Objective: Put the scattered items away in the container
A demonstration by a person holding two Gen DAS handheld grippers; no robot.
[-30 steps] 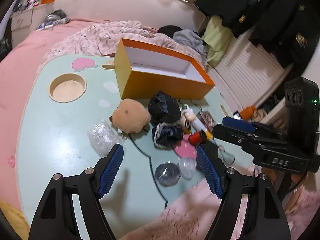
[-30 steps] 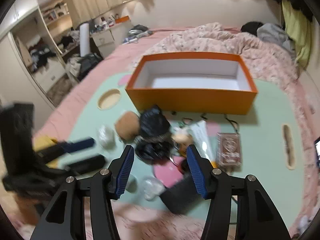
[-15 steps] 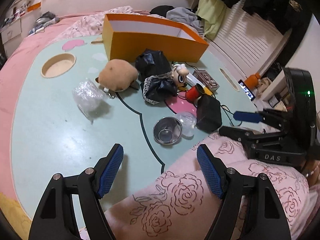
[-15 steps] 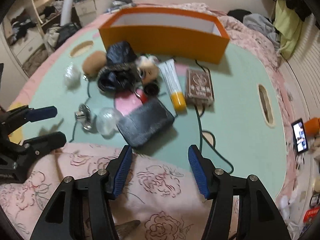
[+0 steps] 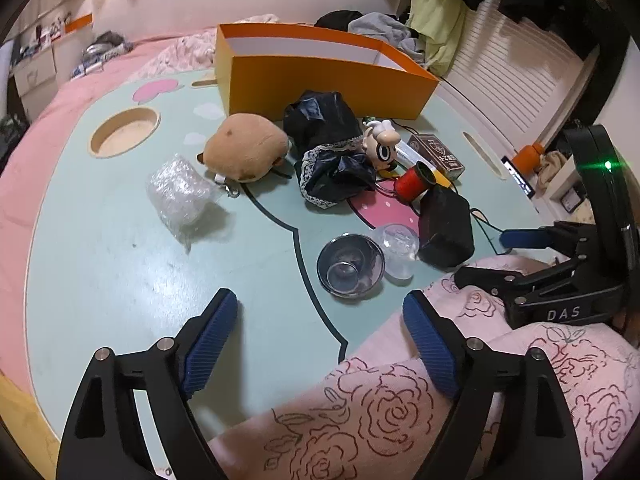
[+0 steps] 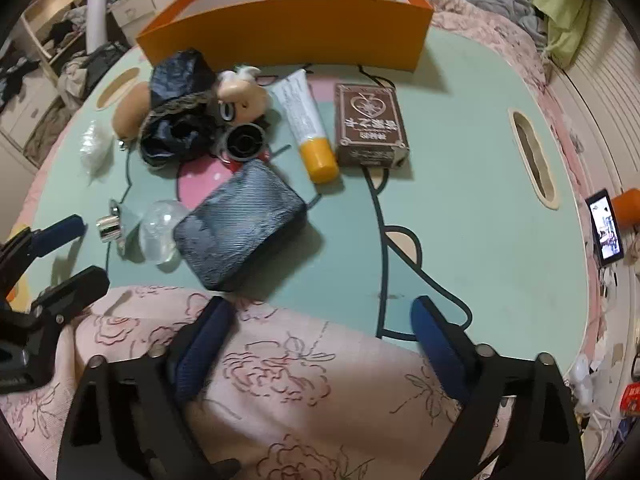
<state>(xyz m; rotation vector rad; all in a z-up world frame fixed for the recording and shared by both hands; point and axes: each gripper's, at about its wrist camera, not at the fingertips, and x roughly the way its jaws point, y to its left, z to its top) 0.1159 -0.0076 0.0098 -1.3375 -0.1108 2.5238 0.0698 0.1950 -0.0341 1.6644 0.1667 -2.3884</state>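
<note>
1. Left gripper jaws spread, empty, over the near table edge.
2. Right gripper jaws spread, empty, above rose-print fabric.
3. Orange box at far side; black pouch, cream tube, card box, plush scattered before it.

A mint-green counter with cartoon outlines and oval cut-outs carries everything. At its far edge stands the orange box, open on top. Just in front of the box lie a black lace-trimmed cloth, a brown plush to its left, and a big-eyed figurine, a cream tube and a brown card box to its right. Nearer than those lie a bubble-wrap bundle, a glass bowl, a clear dome, a red spool and a dark pouch.
</note>
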